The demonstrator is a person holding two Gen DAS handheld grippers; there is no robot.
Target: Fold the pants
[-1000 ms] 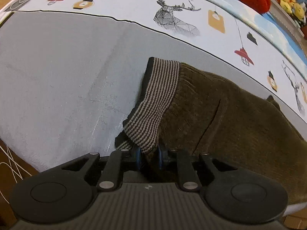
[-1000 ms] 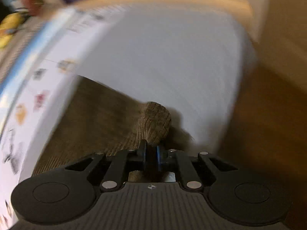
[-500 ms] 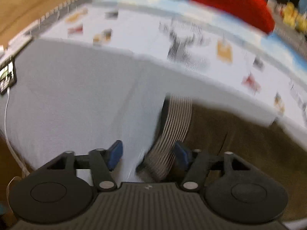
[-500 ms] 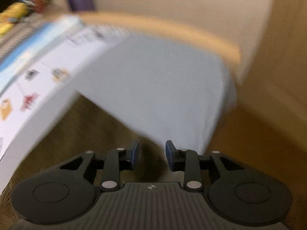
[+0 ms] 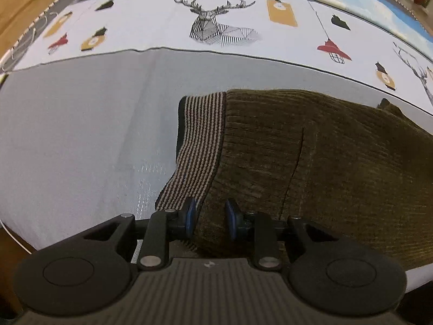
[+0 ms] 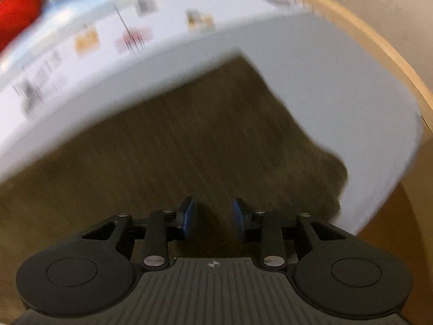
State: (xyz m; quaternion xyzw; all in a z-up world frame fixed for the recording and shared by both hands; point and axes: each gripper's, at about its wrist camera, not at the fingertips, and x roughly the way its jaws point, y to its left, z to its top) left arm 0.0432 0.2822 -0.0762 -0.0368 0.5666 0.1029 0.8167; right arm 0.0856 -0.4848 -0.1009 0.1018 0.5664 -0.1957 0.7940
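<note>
Brown corduroy pants [image 5: 311, 162] lie flat on a grey sheet [image 5: 81, 140], their striped waistband [image 5: 200, 140] pointing left. My left gripper [image 5: 209, 219] sits at the near edge by the waistband. Its jaws are closing with a fold of fabric between the blue pads, and a gap still shows. In the blurred right wrist view the pants [image 6: 189, 140] spread out below my right gripper [image 6: 213, 216]. It hovers open over the cloth with nothing pinched.
White bedding printed with deer and lamps [image 5: 216, 27] runs behind the grey sheet. The sheet's corner and edge [image 6: 392, 162] drop off to a wooden floor [image 6: 400, 257] at the right. Something red [image 6: 16, 13] lies at the far left.
Both grippers let go of the pants. The left one opened wide, shifted, and now narrows again at the waistband. The right one dropped the bunched leg end and rolled over flat cloth.
</note>
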